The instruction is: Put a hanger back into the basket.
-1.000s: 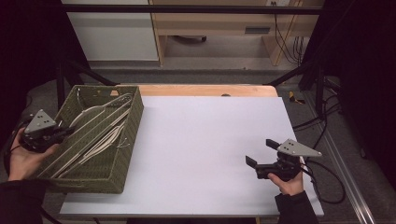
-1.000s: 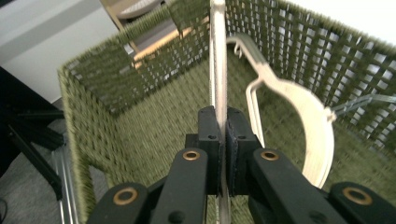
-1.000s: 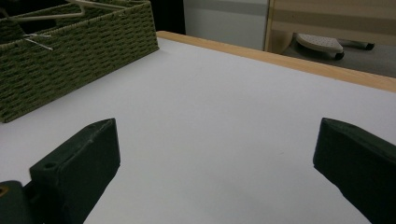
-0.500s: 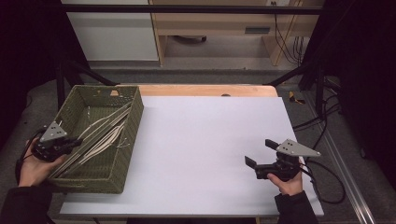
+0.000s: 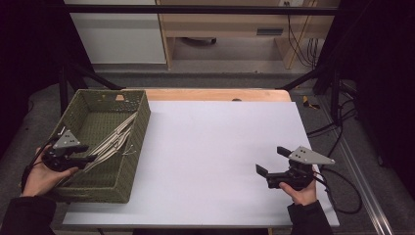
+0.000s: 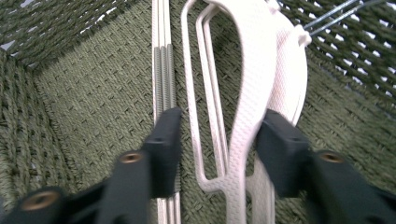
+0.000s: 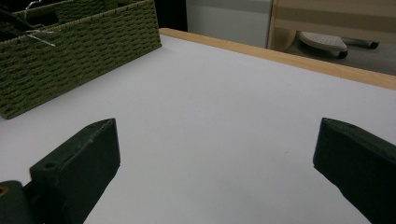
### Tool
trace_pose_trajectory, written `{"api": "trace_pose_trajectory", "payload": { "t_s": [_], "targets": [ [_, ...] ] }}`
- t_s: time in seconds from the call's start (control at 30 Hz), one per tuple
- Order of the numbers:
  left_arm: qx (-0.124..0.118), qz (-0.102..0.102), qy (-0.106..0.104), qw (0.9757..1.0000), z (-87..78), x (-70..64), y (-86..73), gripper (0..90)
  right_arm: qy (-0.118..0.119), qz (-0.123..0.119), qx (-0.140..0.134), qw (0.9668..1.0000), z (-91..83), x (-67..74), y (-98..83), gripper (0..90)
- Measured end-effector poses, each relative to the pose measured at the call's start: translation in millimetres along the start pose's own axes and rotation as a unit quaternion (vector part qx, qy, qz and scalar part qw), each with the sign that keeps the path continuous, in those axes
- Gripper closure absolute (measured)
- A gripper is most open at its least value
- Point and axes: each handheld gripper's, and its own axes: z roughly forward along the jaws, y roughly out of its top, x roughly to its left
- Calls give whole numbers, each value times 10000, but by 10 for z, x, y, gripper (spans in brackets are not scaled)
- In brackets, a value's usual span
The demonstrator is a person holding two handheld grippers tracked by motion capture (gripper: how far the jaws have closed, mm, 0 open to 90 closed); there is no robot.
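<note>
A bundle of white clothes hangers lies slanted in the green woven basket at the table's left. My left gripper reaches over the basket's near left corner. In the left gripper view its jaws have just been opening and stand apart, open, with the hangers between them above the basket floor. My right gripper rests open at the table's near right. Between its wide jaws there is just the white table.
The white tabletop stretches between the basket and my right hand, with a wooden edge at the back. In the right gripper view the basket stands far left, with wire hooks above its rim. Cables trail off the table's right side.
My left gripper has sunk into the basket's near end, and its jaws have parted around the hangers. The hangers now lie lower in the basket. My right gripper has stayed put.
</note>
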Motion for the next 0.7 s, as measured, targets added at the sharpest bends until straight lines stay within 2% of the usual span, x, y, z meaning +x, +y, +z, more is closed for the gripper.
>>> {"api": "trace_pose_trajectory", "payload": {
  "t_s": [0.1,0.13,0.23,0.37,0.47,0.6,0.63,0.7],
  "targets": [
    [-134,-49,8,9999,-13,2,18,378,-3,-4,-2,10000,-1,-1,1,14],
    [-210,-123,-41,9997,-27,-1,29,362,-9,1,-1,10000,-3,-1,1,14],
    [-465,-236,-14,9986,-81,-11,83,317,-7,-2,-3,10000,-1,-1,1,14],
    [-777,-346,70,9964,-128,-59,186,299,-12,14,-5,10000,-2,4,3,14],
    [-1087,-479,106,9929,-146,-133,275,300,-10,13,-26,10000,-8,2,7,14],
    [-1502,-633,130,9865,-184,-245,387,304,-11,6,-25,10000,-11,2,7,14],
    [-1578,-649,141,9852,-197,-273,412,327,-13,5,-24,10000,-11,2,8,14],
    [-1673,-697,107,9834,-218,-330,462,428,-11,7,-21,10000,-10,2,7,14]
  ]
}}
